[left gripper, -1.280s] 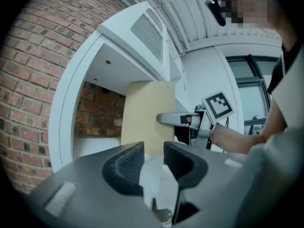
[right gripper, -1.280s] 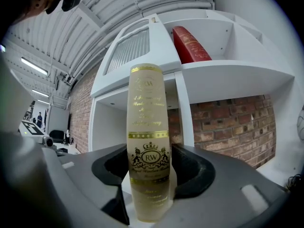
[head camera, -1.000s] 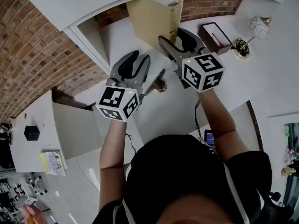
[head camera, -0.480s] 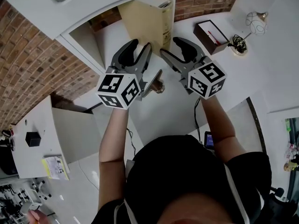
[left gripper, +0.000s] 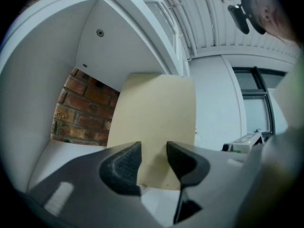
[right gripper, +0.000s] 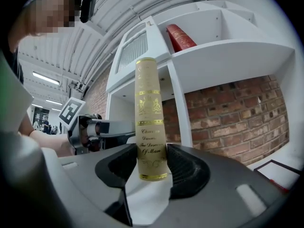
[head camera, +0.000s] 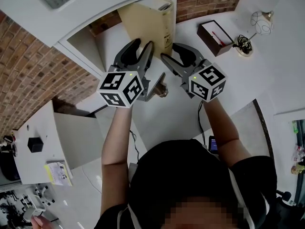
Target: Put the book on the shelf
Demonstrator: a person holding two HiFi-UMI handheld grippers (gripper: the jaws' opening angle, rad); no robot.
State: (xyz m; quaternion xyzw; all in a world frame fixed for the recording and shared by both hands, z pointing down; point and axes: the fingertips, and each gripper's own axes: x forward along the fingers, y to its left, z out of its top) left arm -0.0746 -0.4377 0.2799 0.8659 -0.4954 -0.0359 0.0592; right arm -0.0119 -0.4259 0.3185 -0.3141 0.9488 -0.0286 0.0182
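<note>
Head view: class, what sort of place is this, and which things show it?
Probably an indoor workroom or lab: a white shelf unit against a brick wall, a white worktop, and ceiling strip lights.

A black short-sleeved top (head camera: 250, 173) clothes the person seen from above. Its right sleeve (head camera: 243, 163) ends above the elbow at four o'clock and its left sleeve (head camera: 108, 218) at seven o'clock. Both forearms (head camera: 114, 147) are bare. The head (head camera: 183, 175), at six o'clock, is covered in black; hair or cap cannot be told. A thin white strap (head camera: 237, 194) runs over each shoulder. In the right gripper view, a black oblong device (right gripper: 87, 7) sits beside the head at eleven o'clock.
</note>
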